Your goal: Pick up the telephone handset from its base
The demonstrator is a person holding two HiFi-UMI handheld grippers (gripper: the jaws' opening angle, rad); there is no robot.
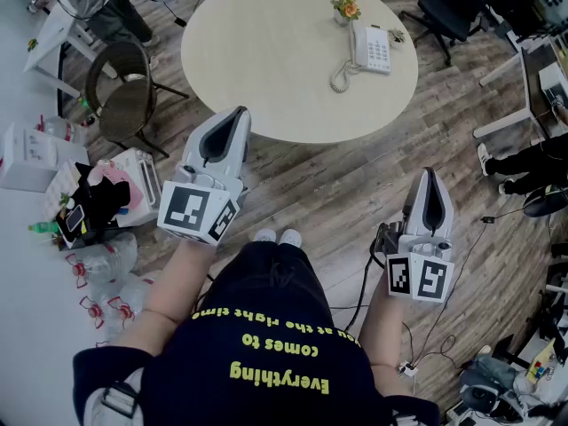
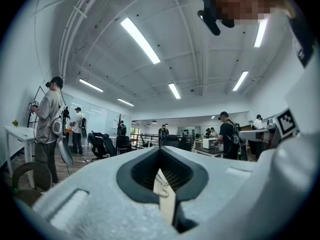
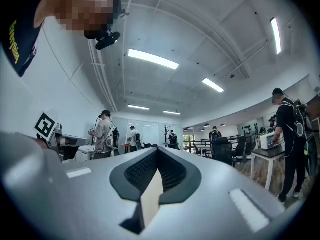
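Approach step, well short of any grasp. On the far right part of the round cream-topped bench: a white push-button telephone, with its white handset lying in the cradle along the left side of the base. Off the handset's near end, a white coiled cord looping across the bench top. Just beyond, at the far edge, a small pot of orange flowers.

Both tools well apart from the telephone, held on the near side of the bench above the wood-plank floor. Left grey-and-white hand-held gripper up by the bench's near edge, jaws pressed together and pinching nothing. Right grey-and-white hand-held gripper further right and nearer, likewise pressed together and empty.

Next, as a judgement:
- Step up to the bench and carry 1 of the 2 tools, probably the right, out over the top to the far right.
- Spread its jaws wider than the handset's grip and set them across the handset's middle.
- Close, then lift straight up, leaving slack in the cord so as not to drag the base.
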